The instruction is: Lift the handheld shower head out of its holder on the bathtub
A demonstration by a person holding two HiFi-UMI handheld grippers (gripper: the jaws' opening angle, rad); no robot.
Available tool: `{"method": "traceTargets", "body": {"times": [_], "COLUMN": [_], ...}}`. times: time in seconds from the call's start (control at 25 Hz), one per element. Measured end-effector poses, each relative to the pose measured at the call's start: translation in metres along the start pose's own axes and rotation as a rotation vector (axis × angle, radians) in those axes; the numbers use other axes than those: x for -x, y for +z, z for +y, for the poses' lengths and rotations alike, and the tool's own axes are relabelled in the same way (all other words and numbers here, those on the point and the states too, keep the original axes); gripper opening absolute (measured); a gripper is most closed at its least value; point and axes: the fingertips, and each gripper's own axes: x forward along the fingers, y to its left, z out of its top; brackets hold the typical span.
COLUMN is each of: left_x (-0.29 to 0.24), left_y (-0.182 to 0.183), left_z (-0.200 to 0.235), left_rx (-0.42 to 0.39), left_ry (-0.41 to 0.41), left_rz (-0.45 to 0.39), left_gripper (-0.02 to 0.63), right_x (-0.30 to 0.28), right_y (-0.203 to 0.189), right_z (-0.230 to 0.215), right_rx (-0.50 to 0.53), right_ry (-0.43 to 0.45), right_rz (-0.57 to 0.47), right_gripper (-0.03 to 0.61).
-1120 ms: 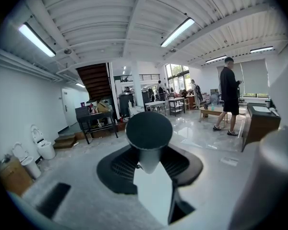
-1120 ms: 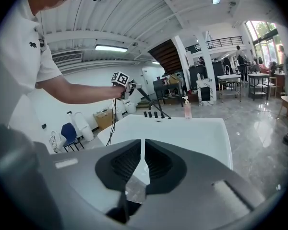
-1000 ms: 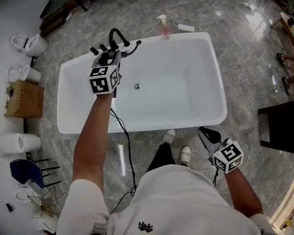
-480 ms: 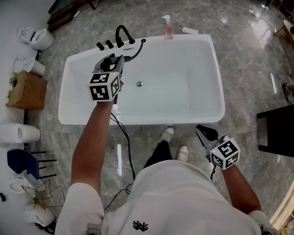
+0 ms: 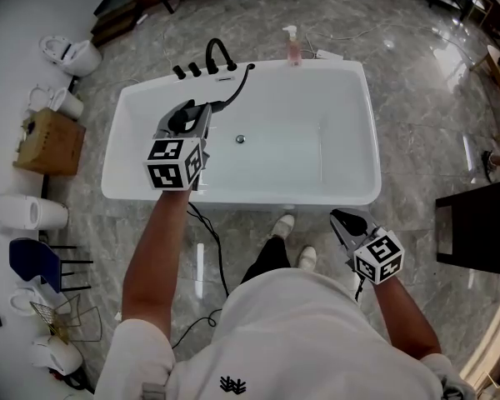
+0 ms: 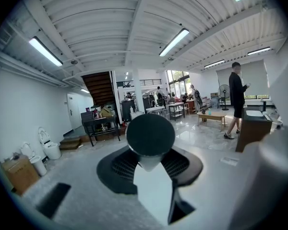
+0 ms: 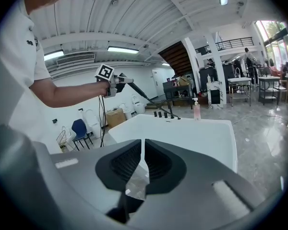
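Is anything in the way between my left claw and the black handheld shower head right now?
Nothing visible stands between them. The left claw is closed on the round black handheld shower head, holding it over the white bathtub. Only its thin black hose trails back to the rim beside the black curved faucet.

Bright; ceiling strip lights (image 6: pixel 174 42); glare on floor (image 5: pixel 433 48); fisheye edges.

Showroom hall with a glossy grey marble floor (image 5: pixel 417 48)
White toilets (image 5: pixel 71 55), a cardboard box (image 5: pixel 50 140) and a blue chair (image 5: pixel 27 261) line the left edge by the white wall (image 5: pixel 17 7); a dark cabinet (image 5: pixel 479 227) stands at right. Tube lights (image 6: pixel 175 41) cross the ribbed ceiling (image 6: pixel 110 23), a dark staircase (image 6: pixel 100 86) at centre.
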Motion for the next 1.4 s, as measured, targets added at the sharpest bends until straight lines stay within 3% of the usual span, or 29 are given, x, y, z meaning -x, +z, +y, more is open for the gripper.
{"method": "traceTargets", "body": {"times": [0.4, 1.4], "left_x": [0.05, 0.161], "left_y": [0.001, 0.002], "left_z": [-0.028, -0.052], "left_rx": [-0.004, 0.002], "left_ry": [0.007, 0.02], "left_rz": [-0.021, -0.066], "left_gripper": [0.14, 0.14], "right_x": [0.013, 0.018], "right_y": [-0.007, 0.003], "right_z": [0.01, 0.038], "right_rx": [0.022, 0.081], "right_ry": [0.02, 0.05], "right_rz": [-0.005, -0.025], "right_gripper": [0.035, 0.035]}}
